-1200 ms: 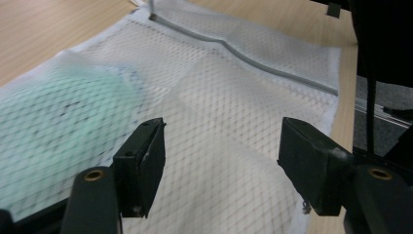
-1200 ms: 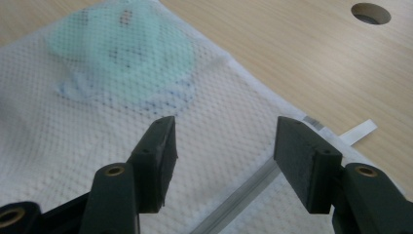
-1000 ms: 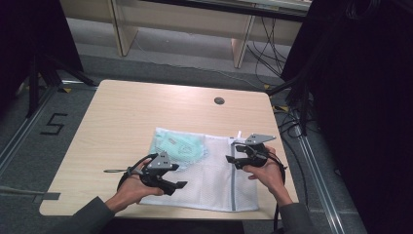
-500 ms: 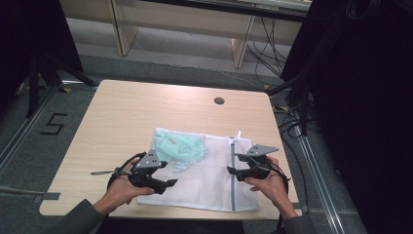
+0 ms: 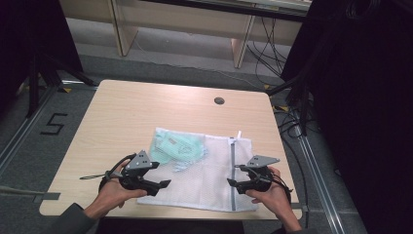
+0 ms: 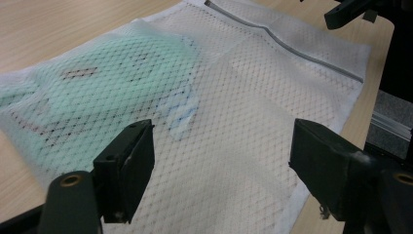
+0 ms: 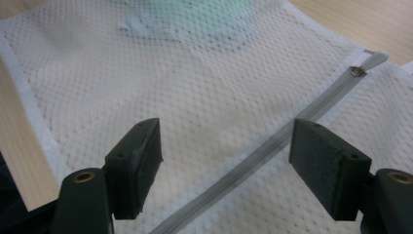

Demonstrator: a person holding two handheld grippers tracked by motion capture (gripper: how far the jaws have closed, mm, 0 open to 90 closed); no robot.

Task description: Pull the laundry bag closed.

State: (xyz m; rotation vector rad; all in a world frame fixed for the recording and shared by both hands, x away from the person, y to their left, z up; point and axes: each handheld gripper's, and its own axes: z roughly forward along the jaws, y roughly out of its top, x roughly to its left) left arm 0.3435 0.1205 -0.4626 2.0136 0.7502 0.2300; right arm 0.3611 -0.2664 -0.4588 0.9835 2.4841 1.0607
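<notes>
Okay, surface first: you're at a light wood table (image 5: 131, 112) with rounded corners and a round dark cable port (image 5: 219, 101) near the far edge at about 12 o'clock. Grey floor around it, a painted "5" (image 5: 54, 124) on the floor at 9 o'clock, pale wooden furniture legs (image 5: 242, 48) beyond the far edge, loose cables (image 5: 287, 129) trailing at 3 o'clock, dark curtain on both sides.

Container: a white mesh laundry bag (image 5: 207, 170) lies flat on the near half of the table, toward 5 o'clock from table centre, its near hem close to the table's near edge. A grey zipper (image 5: 232, 170) runs front to back down the bag's right part, with the white pull tab (image 5: 239, 134) at the far end. Inside it, in the far-left corner at about 10 o'clock of the bag, sits a mint-green folded garment (image 5: 178, 146), seen through the mesh, bunched against that corner.

Your left gripper (image 5: 163, 184) is over the bag's near-left corner, jaws released and just been spreading, nothing pinched; in the left gripper view only flat mesh lies between them. Your right gripper (image 5: 231, 184) is at the zipper's near end, jaws also let go and just been widening; in the right gripper view the zipper passes under the gap, not clamped. Both tongs point inward toward each other.
</notes>
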